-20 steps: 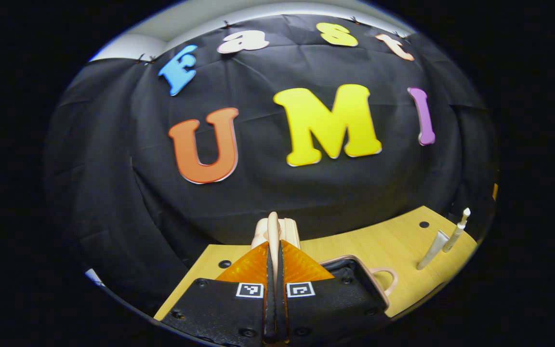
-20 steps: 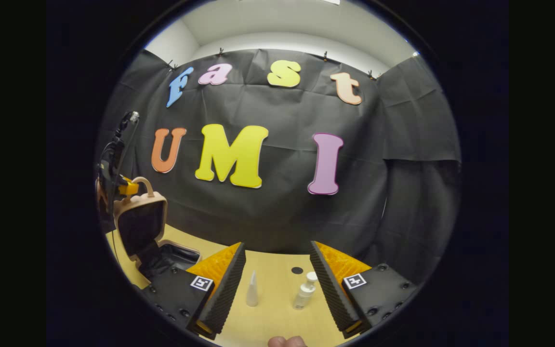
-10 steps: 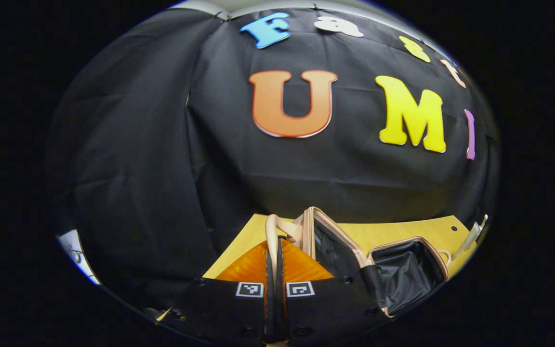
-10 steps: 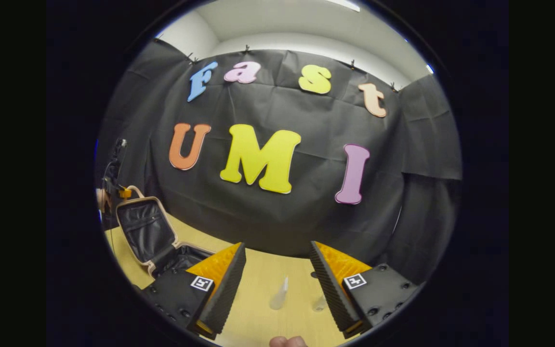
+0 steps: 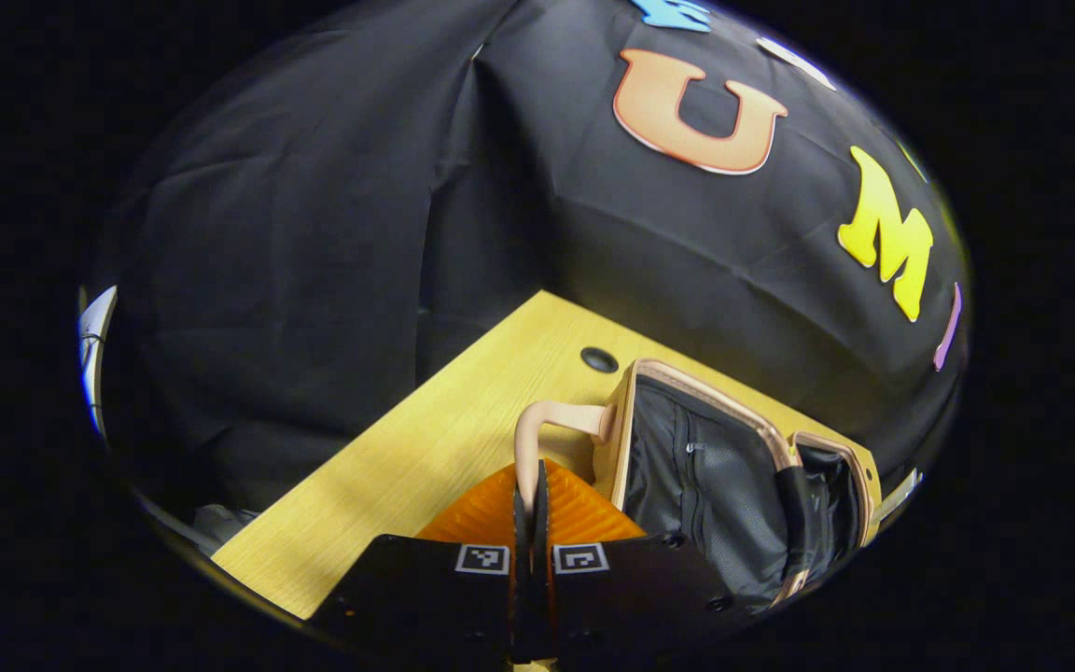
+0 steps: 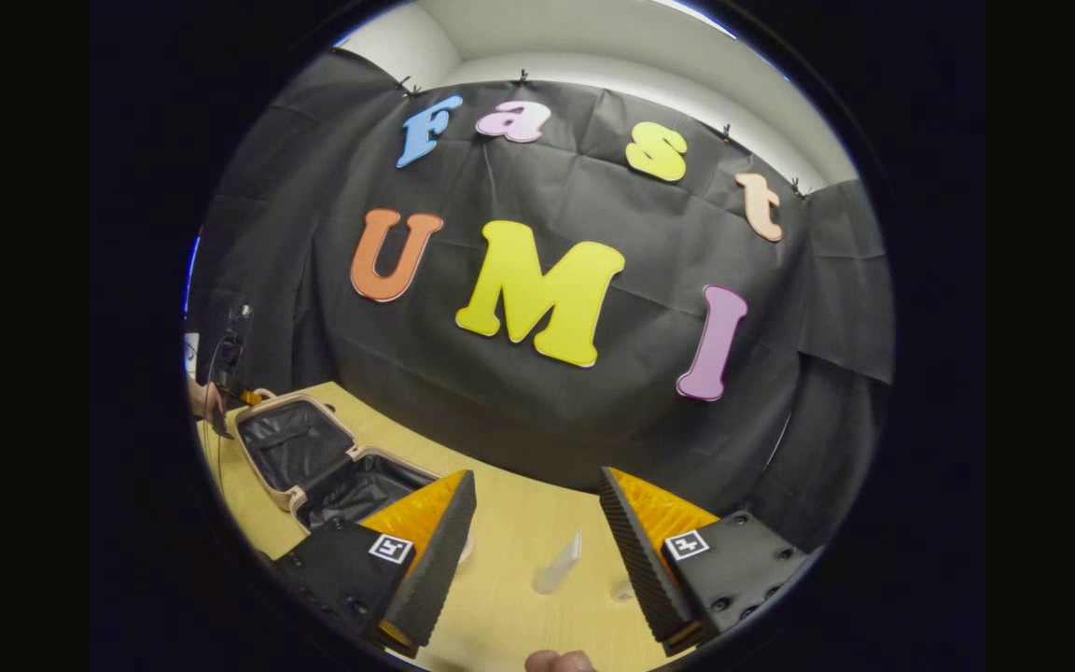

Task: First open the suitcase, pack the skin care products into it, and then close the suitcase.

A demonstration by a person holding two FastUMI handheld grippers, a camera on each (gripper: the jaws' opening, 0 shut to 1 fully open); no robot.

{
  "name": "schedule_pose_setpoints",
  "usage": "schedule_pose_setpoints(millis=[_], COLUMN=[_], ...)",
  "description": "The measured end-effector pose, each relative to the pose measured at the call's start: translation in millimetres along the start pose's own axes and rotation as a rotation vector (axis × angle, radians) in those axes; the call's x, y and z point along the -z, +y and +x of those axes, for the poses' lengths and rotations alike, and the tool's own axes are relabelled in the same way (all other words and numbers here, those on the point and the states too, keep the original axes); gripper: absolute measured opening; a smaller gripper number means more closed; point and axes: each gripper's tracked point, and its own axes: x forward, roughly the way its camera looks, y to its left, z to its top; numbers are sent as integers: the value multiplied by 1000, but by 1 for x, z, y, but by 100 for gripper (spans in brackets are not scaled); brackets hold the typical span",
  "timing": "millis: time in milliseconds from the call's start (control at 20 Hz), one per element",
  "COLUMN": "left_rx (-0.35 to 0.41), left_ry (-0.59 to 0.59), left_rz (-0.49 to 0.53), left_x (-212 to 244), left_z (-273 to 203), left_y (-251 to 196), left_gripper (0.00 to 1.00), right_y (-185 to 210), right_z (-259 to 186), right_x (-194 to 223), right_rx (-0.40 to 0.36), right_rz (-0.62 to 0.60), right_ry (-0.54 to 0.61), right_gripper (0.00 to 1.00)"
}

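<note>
Black cloth wall point(image 6: 547, 411) behind; light wooden table point(image 5: 425, 448) with 1 dark round hole point(image 5: 599, 359); white ceiling point(image 6: 593, 37) above.

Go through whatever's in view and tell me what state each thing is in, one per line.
Suitcase: open, lid swung far back.
Suitcase handle: pinched in the left gripper.
Left gripper: jaws shut on the handle.
Right gripper: jaws wide open, holding nothing.
Tube: on the table, outside the suitcase.
</note>
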Motion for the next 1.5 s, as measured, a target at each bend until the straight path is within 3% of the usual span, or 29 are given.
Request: schedule_pose_setpoints(millis=[150, 200, 250, 300, 350, 400, 550, 600, 650, 850, 1150, 1300, 1500], left_rx=[-32, -68, -108, -134, -149, -145, -99, -101, -105, -61, -18, 39, 151], left_ry=[34, 41, 42, 40, 11, -30, -170, -208, -238, -307, -374, -404, -361], left_rz=[15, 39, 72, 103, 124, 133, 162, 184, 199, 187, 276, 331, 355], left_x=[11, 11, 11, 8, -3, -16, -55, -63, -67, -49, 6, 28, 70], left_z=[-1, -3, -2, -7, -17, -29, -79, -96, -109, -165, -222, -234, -230], left_y=[13, 18, 21, 21, 18, 7, -54, -74, -93, -184, -302, -359, -431], left_gripper=[8, 5, 20, 19, 54, 53, 63, 90, 93, 93, 94, 94, 95], right_y=[-2, -6, -8, -11, -16, -22, -42, -51, -59, -95, -141, -161, -196], right_z=[1, 0, 0, 0, 0, -1, -3, -3, -2, -2, -7, -11, -20], right_x=[2, 2, 4, 6, 10, 12, 19, 20, 21, 37, 74, 91, 107], right_rx=[-9, -6, -6, -6, -2, 1, 13, 19, 24, 44, 65, 65, 94], right_rz=[-2, 7, 16, 19, 19, 25, 71, 86, 98, 134, 189, 203, 192], right_ry=[1, -1, -2, 1, 5, 5, -1, -9, -17, -26, 6, 23, 48], right_gripper=[79, 78, 78, 78, 78, 79, 78, 79, 79, 78, 79, 80, 79])
